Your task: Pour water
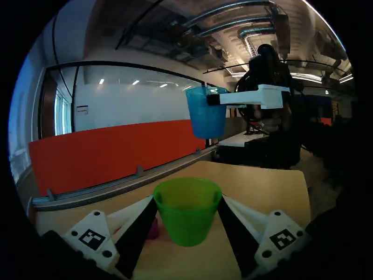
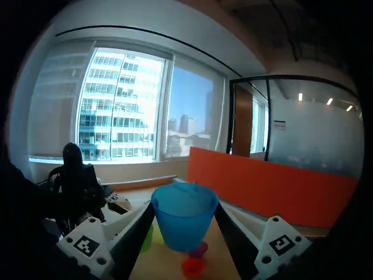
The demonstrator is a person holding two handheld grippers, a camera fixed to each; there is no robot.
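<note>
Left gripper [image 1: 186, 207]: bottom centre of the left gripper view; two white fingers with black-and-white markers press on either side of the green cup [image 1: 187, 217], the gap only as wide as the cup.
Green cup: upright, mouth up, over the near part of the table [image 1: 261, 184]; whether it holds water I cannot tell.
Pink piece [image 1: 153, 228]: low left of the green cup, partly hidden behind the left finger.
Right gripper [image 2: 185, 210]: bottom centre of the right gripper view, both fingers clamped on the blue cup [image 2: 185, 224].
Blue cup: upright; in the left gripper view it hangs upper centre, above and beyond the green cup and well apart from it, with a white finger [image 1: 252, 97] reaching in from the right.
Purple cup [image 2: 200, 249]: on the table under the blue cup, bottom centre.
Red cup [image 2: 192, 267]: just below the purple cup in the frame, close beside it.
Person [image 1: 272, 121]: dark figure at the right of the left gripper view, behind the white finger.
Partition [image 1: 116, 149]: orange, along the table's far edge, left half of the frame.
Window [image 2: 126, 107]: upper left of the right gripper view, tower blocks and blue sky.
</note>
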